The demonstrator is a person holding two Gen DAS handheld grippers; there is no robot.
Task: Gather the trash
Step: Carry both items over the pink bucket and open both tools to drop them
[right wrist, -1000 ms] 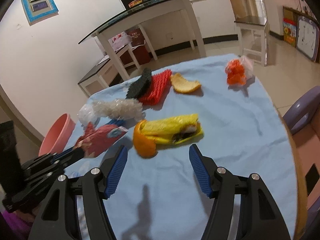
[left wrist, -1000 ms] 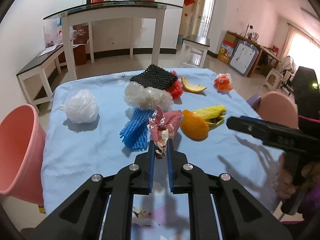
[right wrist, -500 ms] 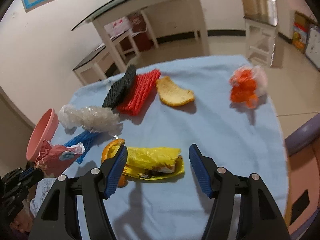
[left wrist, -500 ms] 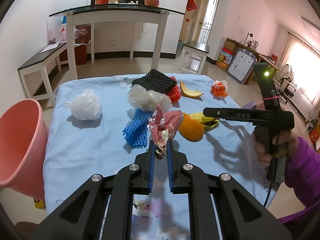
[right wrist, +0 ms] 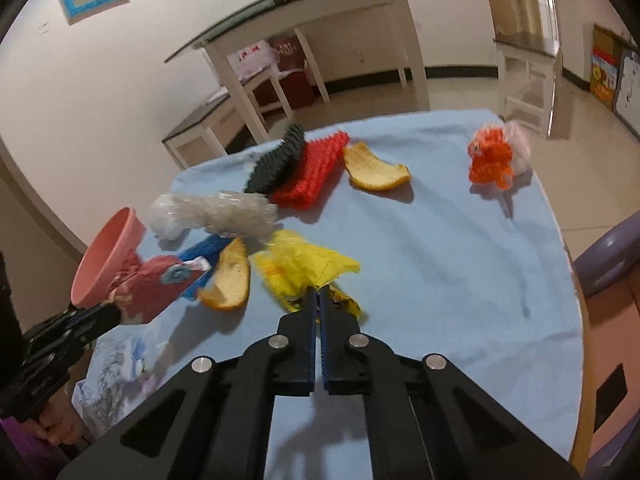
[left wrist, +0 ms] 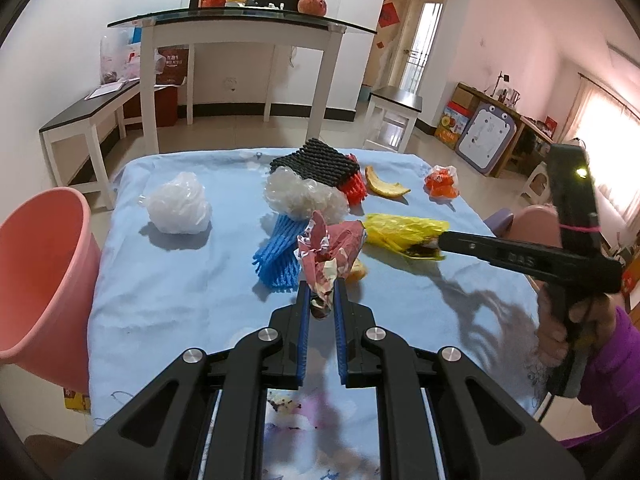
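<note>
My left gripper (left wrist: 322, 286) is shut on a crumpled red wrapper (left wrist: 332, 248), held just above the blue tablecloth (left wrist: 192, 292). My right gripper (right wrist: 318, 292) has its jaws closing tight on the near edge of a yellow plastic bag (right wrist: 304, 268); the pads pinch it and the bag is bunched up. From the left wrist view the right gripper (left wrist: 440, 240) reaches in from the right onto the yellow bag (left wrist: 404, 228). The right wrist view shows the left gripper (right wrist: 108, 312) with the red wrapper (right wrist: 152, 288) at the left. A pink bin (left wrist: 44, 272) stands off the table's left edge.
More trash lies on the cloth: a white bag (left wrist: 178, 204), a clear plastic wad (left wrist: 304, 196), blue (left wrist: 276, 256), black (left wrist: 316, 160) and red (left wrist: 354, 188) foam nets, orange peels (right wrist: 228, 280) (right wrist: 376, 168), an orange net bag (right wrist: 492, 160). A chair (right wrist: 608, 256) stands on the right.
My right gripper moved forward over the yellow bag and its wide-open jaws shut on it, lifting and bunching it. The left gripper kept hold of the red wrapper, almost still.
</note>
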